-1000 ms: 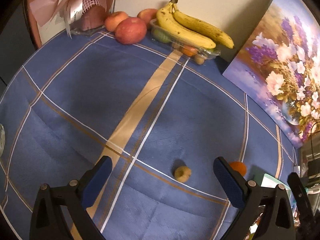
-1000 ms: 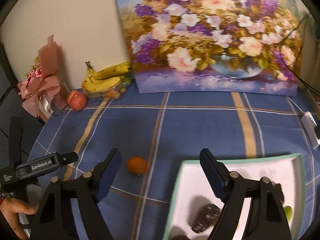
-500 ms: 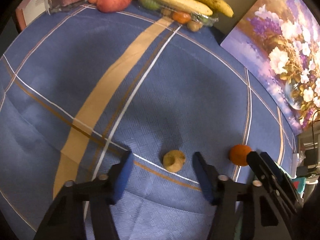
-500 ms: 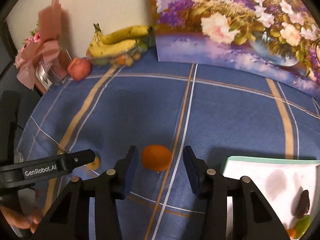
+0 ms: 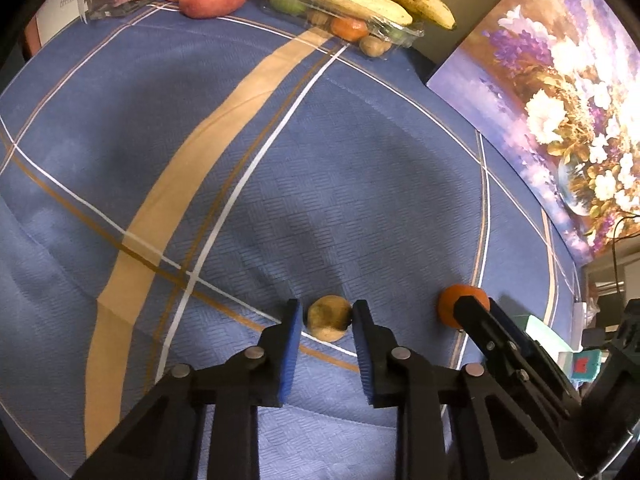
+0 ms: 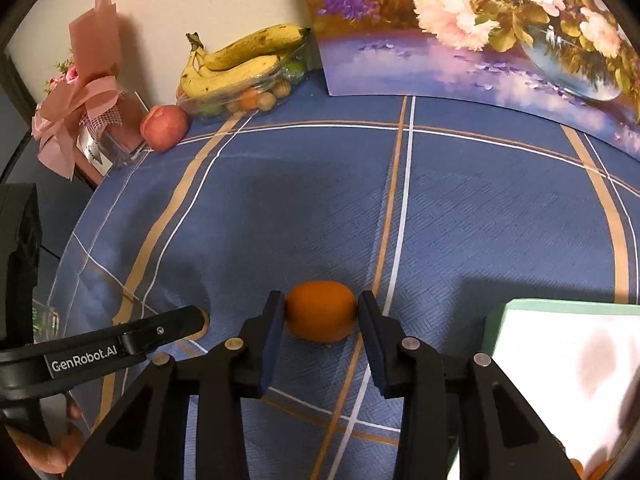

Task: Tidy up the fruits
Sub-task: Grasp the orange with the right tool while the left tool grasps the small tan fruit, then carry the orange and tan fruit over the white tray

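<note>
In the left wrist view my left gripper (image 5: 326, 314) has its blue pads closed against a small tan round fruit (image 5: 328, 317) that rests on the blue checked cloth. In the right wrist view my right gripper (image 6: 321, 314) is closed against a small orange (image 6: 321, 316), also on the cloth. The orange also shows in the left wrist view (image 5: 450, 306), partly hidden by a right gripper finger. A white tray with a green rim (image 6: 496, 320) lies at the right.
At the back by the wall are bananas (image 6: 240, 66) on a clear punnet of small fruits (image 6: 256, 98), a red apple (image 6: 164, 128), a pink wrapped gift (image 6: 86, 112) and a leaning flower painting (image 6: 480, 28).
Both grippers moved forward and down and their fingers narrowed from wide open until they closed on the tan fruit and the orange.
</note>
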The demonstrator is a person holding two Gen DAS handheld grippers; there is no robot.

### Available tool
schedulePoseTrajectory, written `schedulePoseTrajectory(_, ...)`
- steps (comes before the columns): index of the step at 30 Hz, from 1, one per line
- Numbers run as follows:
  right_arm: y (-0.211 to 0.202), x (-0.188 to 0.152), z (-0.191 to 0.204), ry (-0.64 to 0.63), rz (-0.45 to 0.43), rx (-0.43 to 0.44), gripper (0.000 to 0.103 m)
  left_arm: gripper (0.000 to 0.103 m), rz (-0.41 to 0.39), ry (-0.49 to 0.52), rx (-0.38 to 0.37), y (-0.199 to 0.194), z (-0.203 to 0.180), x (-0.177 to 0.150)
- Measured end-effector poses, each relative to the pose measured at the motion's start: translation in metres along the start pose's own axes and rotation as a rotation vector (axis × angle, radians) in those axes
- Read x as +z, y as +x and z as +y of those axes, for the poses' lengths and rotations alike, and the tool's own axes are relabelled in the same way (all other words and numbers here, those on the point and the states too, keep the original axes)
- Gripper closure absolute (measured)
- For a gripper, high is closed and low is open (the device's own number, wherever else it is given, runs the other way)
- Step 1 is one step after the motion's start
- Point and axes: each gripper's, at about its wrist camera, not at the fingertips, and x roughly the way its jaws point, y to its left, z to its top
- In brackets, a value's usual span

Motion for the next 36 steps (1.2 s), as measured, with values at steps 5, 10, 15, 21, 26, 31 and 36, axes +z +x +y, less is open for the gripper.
schedulePoseTrajectory(5,-0.004,-0.001,-0.005,0.026,0.002,0.006,0.066,0.079,-0.002,0.008,0.013,-0.001,-0.003,0.001)
schedulePoseTrajectory(10,-0.020,-0.003,-0.016,0.064,-0.007,-0.007,0.066,0.079,-0.025,0.000,0.016,-0.010,-0.007,0.001)
schedulePoseTrajectory(15,-0.046,-0.004,-0.027,0.107,-0.038,-0.011,0.066,0.079,-0.082,0.035,0.022,-0.035,-0.019,-0.002)
schedulePoseTrajectory(21,-0.078,-0.004,-0.037,0.138,-0.060,-0.032,0.066,0.079,-0.125,0.064,0.037,-0.055,-0.036,-0.007)
schedulePoseTrajectory(26,-0.103,-0.004,-0.045,0.147,-0.084,-0.039,0.066,0.079,-0.152,0.076,0.040,-0.066,-0.048,-0.011)
schedulePoseTrajectory(31,-0.125,-0.003,-0.053,0.132,-0.111,-0.053,0.066,0.079,-0.180,0.099,0.036,-0.074,-0.064,-0.015)
schedulePoseTrajectory(36,-0.139,-0.005,-0.067,0.134,-0.128,-0.075,0.066,0.079,-0.205,0.137,0.039,-0.079,-0.086,-0.021)
